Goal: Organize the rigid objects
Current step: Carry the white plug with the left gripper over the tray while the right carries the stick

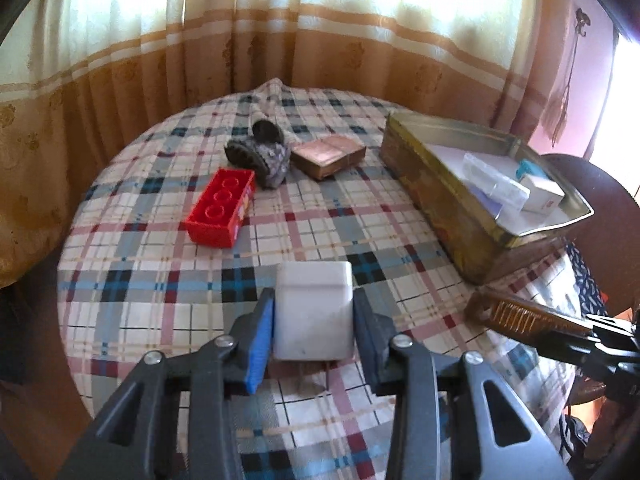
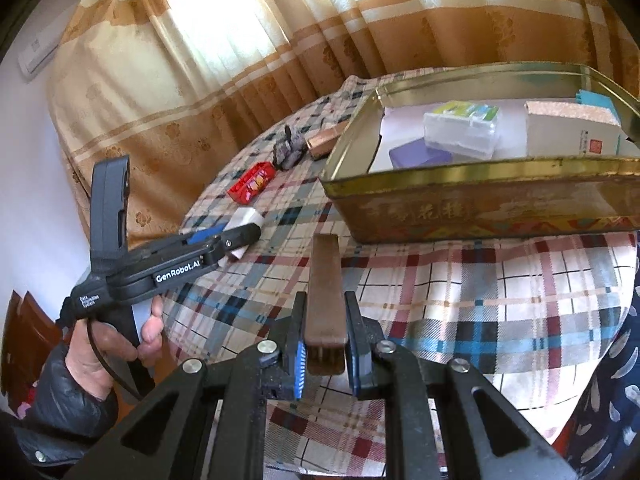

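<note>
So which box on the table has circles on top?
The red box, left of the gold tin. The copper box and white box have none.

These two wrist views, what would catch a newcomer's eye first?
Probably the white box clamped in the left tool over the plaid tablecloth. Next, the brown brush gripped by the right tool, pointing toward the gold tin of small boxes. A red brick-shaped box sits farther back.
</note>
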Motion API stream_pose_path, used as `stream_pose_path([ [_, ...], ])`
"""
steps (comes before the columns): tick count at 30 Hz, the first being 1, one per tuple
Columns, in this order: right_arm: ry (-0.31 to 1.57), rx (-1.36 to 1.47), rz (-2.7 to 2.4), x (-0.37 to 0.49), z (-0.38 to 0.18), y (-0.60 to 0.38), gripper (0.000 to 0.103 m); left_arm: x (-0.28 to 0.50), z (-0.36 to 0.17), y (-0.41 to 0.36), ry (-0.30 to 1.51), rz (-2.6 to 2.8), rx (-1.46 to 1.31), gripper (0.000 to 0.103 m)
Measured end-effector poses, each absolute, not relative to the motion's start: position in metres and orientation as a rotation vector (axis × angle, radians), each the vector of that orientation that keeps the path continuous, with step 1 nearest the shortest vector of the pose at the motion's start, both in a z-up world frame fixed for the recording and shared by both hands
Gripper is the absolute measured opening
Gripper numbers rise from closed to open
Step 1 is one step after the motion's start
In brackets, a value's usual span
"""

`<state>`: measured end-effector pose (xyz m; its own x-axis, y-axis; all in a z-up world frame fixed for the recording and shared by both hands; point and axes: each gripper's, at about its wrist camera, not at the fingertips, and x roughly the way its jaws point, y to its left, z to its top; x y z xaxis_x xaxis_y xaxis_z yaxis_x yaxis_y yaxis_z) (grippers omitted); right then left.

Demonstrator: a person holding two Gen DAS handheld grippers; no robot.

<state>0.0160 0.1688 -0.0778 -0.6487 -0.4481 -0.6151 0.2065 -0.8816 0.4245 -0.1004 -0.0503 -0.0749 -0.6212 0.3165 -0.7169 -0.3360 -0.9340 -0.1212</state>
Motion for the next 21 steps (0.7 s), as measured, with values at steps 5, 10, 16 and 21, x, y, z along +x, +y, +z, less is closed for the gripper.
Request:
stream_pose_path([
  [5, -0.468, 0.999, -2.539, 0.023, -0.062, 0.174, 0.018, -0.093, -0.054, -0.048, 0.01, 2.558, -1.028, 0.037],
  [10, -0.498, 0.953, -2.572, 0.026, -0.05, 0.185, 0.018, -0.089, -0.038, -0.042, 0.003, 2.557, -0.97, 0.037],
  [16, -0.544, 0.905, -2.602, 0.029, -0.037, 0.199, 0.018, -0.085, -0.026, -0.034, 0.014, 2.554, -0.93, 0.037],
  [21, -0.57, 0.869, -2.629, 0.03, -0.028, 0.21, 0.018, -0.082, -0.018, -0.027, 0.017, 2.557, -0.894, 0.037],
])
